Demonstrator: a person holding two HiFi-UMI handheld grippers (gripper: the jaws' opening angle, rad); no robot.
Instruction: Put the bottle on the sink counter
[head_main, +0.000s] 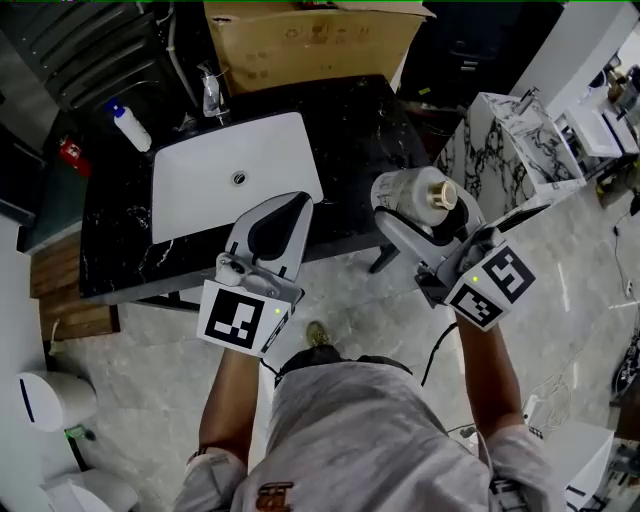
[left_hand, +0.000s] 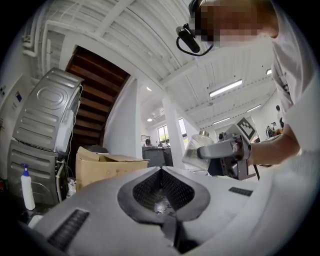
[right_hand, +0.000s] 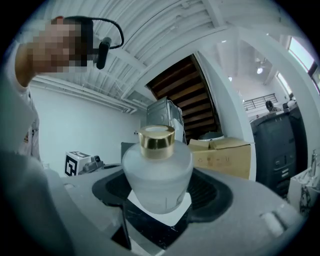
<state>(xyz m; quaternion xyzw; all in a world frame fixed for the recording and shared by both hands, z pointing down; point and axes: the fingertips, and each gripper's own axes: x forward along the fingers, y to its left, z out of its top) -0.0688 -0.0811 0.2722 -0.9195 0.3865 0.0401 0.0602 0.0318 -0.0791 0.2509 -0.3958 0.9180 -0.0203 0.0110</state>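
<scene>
Firmly, the right hand-held gripper (right_hand: 160, 196) clamps the gold-capped bottle (right_hand: 157, 167) between its jaws

A workshop-like hall is posing as a bathroom; a black sink counter (head_main: 120, 235) with a white basin (head_main: 200, 205) is standing by a cardboard box (head_main: 310, 45). A grey appliance (left_hand: 47, 115) is sitting beside wooden stairs (left_hand: 97, 95).

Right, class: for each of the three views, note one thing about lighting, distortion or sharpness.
Head view: even light, sharp, the white sink brightest against the black counter. Left gripper view: fisheye bends the ceiling beams, corners go black, a ceiling lamp glares. Right gripper view: same fisheye rounding, bottle crisp, its gold cap shiny.
</scene>
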